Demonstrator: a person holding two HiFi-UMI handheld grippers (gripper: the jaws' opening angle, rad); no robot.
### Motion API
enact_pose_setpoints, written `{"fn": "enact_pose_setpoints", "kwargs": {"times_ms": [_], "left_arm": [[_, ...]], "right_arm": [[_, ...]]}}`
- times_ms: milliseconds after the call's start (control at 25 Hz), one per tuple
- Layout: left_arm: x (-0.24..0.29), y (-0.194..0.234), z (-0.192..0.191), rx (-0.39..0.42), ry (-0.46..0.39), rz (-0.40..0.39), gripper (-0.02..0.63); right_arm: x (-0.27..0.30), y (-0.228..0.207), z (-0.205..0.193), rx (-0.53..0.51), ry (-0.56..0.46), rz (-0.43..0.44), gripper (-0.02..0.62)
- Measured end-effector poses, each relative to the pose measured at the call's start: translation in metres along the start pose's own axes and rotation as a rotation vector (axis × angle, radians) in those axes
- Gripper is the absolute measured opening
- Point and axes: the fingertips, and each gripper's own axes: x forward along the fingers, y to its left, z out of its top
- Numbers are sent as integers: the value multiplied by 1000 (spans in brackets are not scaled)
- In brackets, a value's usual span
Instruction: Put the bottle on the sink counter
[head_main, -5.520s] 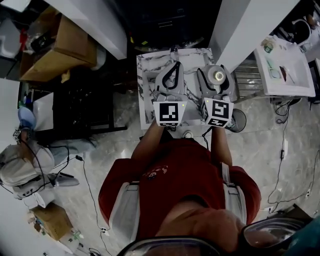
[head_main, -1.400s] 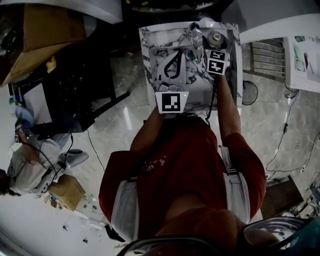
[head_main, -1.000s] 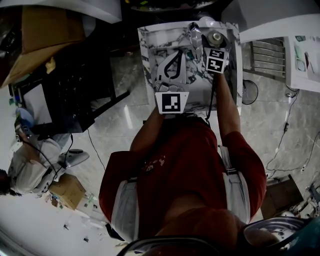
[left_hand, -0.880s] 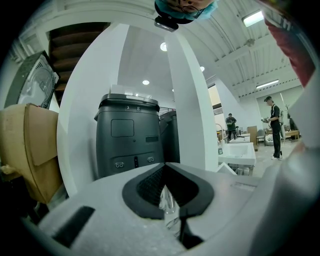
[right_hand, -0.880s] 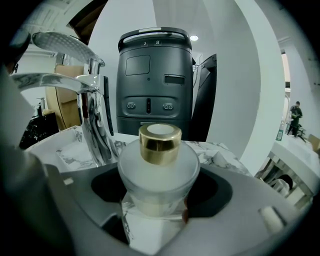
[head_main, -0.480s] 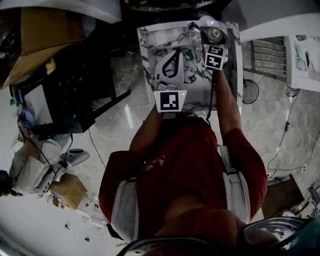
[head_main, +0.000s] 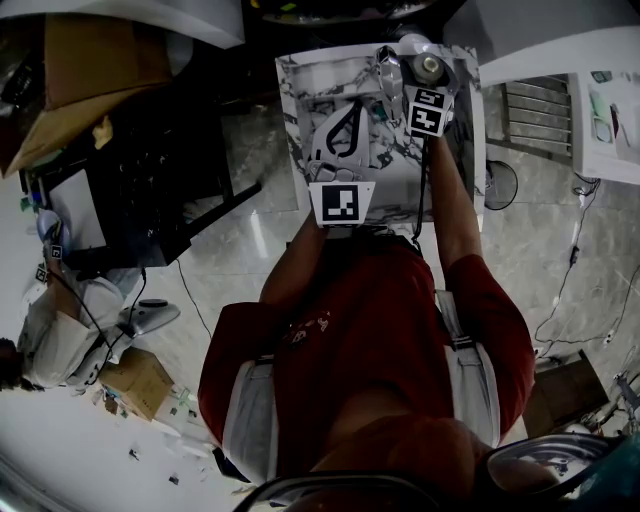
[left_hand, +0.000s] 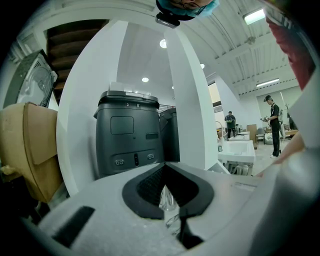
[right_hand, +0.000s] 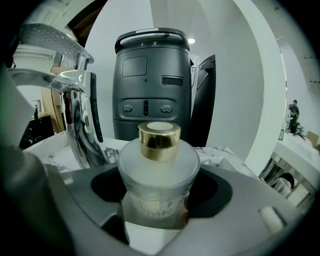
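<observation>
A frosted bottle (head_main: 432, 68) with a gold cap (right_hand: 159, 140) stands upright between the jaws of my right gripper (head_main: 431, 82), which is shut on its body (right_hand: 157, 185). It is over the back right corner of the marble sink counter (head_main: 298, 100), just right of the chrome faucet (head_main: 390, 68). The jaws hide the bottle's base, so I cannot tell whether it rests on the counter. My left gripper (head_main: 350, 108) hovers over the basin, shut with nothing in it; in its own view the left gripper (left_hand: 170, 212) shows only a thin slit.
A dark grey machine (right_hand: 150, 85) stands behind the counter between white pillars. The faucet (right_hand: 75, 100) rises close on the bottle's left. A second white sink (head_main: 600, 110) and a metal rack (head_main: 525, 120) lie to the right, cardboard boxes (head_main: 90, 60) to the left.
Since several seconds ago the person has stepped up to the sink and the right arm has reached out with the bottle. Over the last second it edged slightly toward the back; the left gripper stayed put.
</observation>
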Motion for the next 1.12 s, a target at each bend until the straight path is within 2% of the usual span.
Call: {"fn": "enact_pose_setpoints", "kwargs": {"times_ms": [240, 400, 560, 680, 840, 1120], "left_arm": [[-2, -3, 2, 7, -1, -4, 3], [-5, -3, 2, 1, -1, -6, 3], [-9, -4, -14, -36, 64, -8, 3], [-10, -5, -8, -24, 27, -3, 3], [-15, -9, -12, -25, 78, -7, 3], [-23, -21, -5, -19, 62, -6, 3]], "right_arm": [[2, 0, -2, -2, 15, -14, 344], [1, 0, -1, 43, 9, 8, 356], [-1, 5, 0, 66, 7, 36, 392], [-5, 5, -2, 68, 8, 37, 407], [-17, 0, -1, 108, -11, 24, 418], [-40, -2, -7, 142, -17, 50, 430]]}}
